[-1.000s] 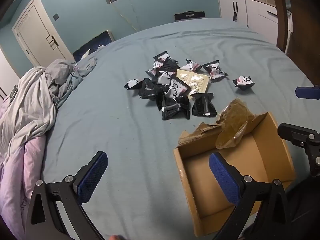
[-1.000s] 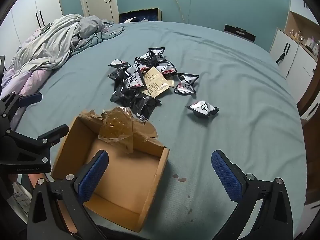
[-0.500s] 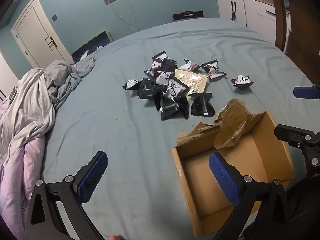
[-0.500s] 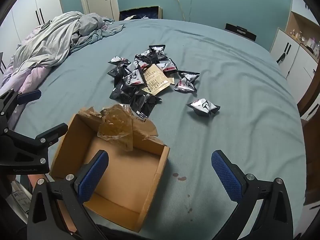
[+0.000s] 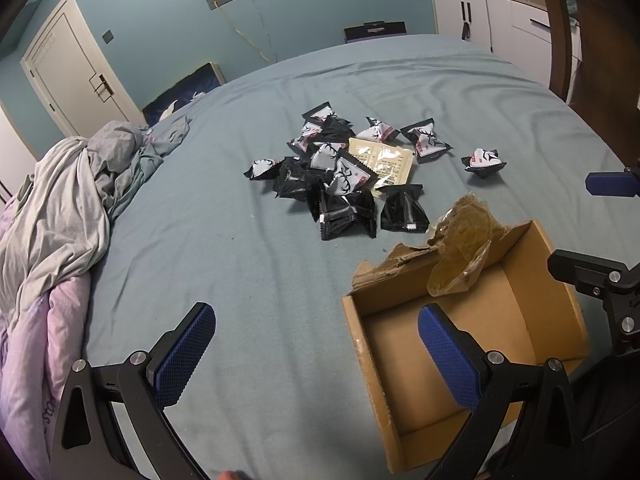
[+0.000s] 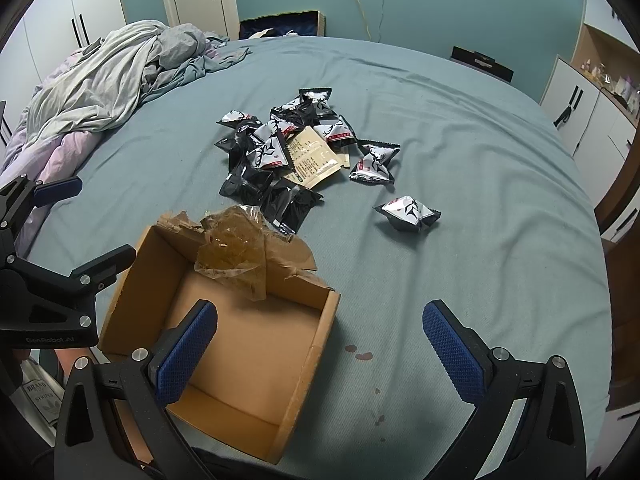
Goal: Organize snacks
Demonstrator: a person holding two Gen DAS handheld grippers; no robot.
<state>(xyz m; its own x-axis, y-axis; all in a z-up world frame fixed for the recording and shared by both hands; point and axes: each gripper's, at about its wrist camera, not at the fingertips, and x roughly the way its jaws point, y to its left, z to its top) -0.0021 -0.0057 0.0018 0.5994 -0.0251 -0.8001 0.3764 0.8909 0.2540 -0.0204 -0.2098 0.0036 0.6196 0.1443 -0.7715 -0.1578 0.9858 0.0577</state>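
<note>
Nearest the cameras, both grippers hang above the bed [image 6: 500,168] with nothing between their blue pads. The left gripper [image 5: 316,354] has its fingers spread wide, one over bare sheet and the other over the near left part of the cardboard box [image 5: 560,300]. The right gripper [image 6: 320,352] is likewise released – its left finger sits over the inside of the box [image 6: 316,340], its right finger over the sheet beside a few small dark red spots [image 6: 360,354].

The box lies open on the blue-green sheet at the near edge of the bed, between the two grippers. Its far flap is torn, and a crumpled piece of clear brownish tape [image 6: 236,248] droops from that flap into the box.

Just beyond the box lies the pile of snack packets [image 6: 280,148] – black and silver wrappers heaped together, partly covering a flat beige sachet [image 6: 316,158]. One packet [image 6: 376,160] rests just to the right of the pile, and a single packet [image 6: 408,212] sits apart, farther right.

Farther off on the left, rumpled grey bedding [image 6: 108,84] is heaped on the bed. Behind it stand a white door [image 5: 76,72] and the blue wall [image 6: 460,4].
</note>
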